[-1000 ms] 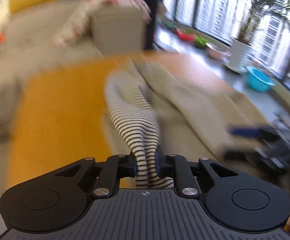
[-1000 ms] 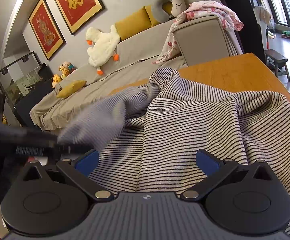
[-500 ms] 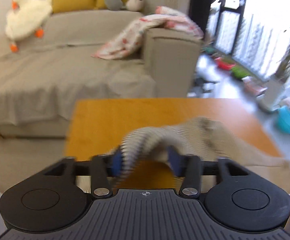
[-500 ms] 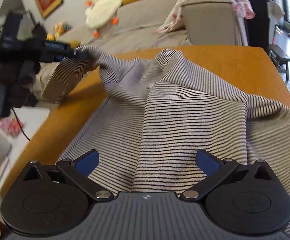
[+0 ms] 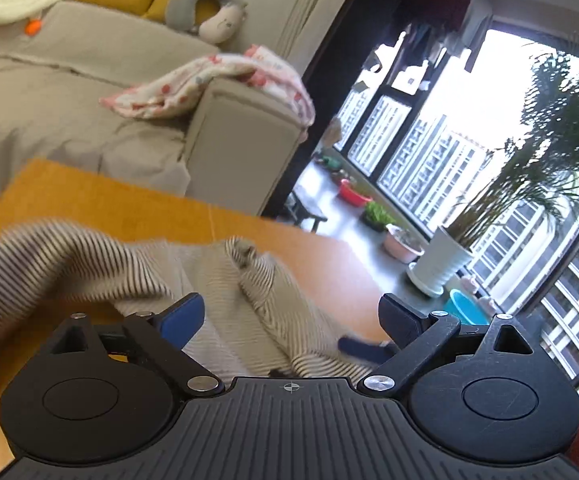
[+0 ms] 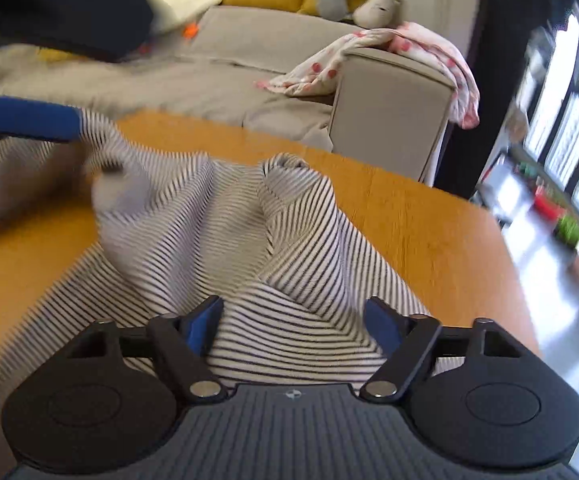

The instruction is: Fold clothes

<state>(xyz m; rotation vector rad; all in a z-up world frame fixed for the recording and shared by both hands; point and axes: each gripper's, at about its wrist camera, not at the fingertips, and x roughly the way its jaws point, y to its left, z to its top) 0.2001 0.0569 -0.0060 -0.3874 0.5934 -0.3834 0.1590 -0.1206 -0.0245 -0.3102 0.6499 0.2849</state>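
A black-and-white striped garment (image 6: 217, 240) lies crumpled on the orange wooden table (image 6: 409, 216). In the left wrist view the garment (image 5: 225, 288) lies below my left gripper (image 5: 291, 314), which is open with nothing between its fingers; a sleeve (image 5: 49, 256) hangs blurred at the left. My right gripper (image 6: 295, 318) is open just above the garment's near part. In the right wrist view the left gripper's blue finger (image 6: 29, 118) sits at the sleeve's raised end (image 6: 105, 140).
A grey sofa (image 5: 89, 92) with a pink spotted blanket (image 5: 217, 80) stands behind the table. Its armrest (image 6: 393, 112) is near the far table edge. Windows, a potted plant (image 5: 441, 268) and basins (image 5: 463, 306) are on the right.
My left gripper has opened and let go of the striped sleeve, then swung toward the window. My right gripper has moved forward over the garment and narrowed a little.
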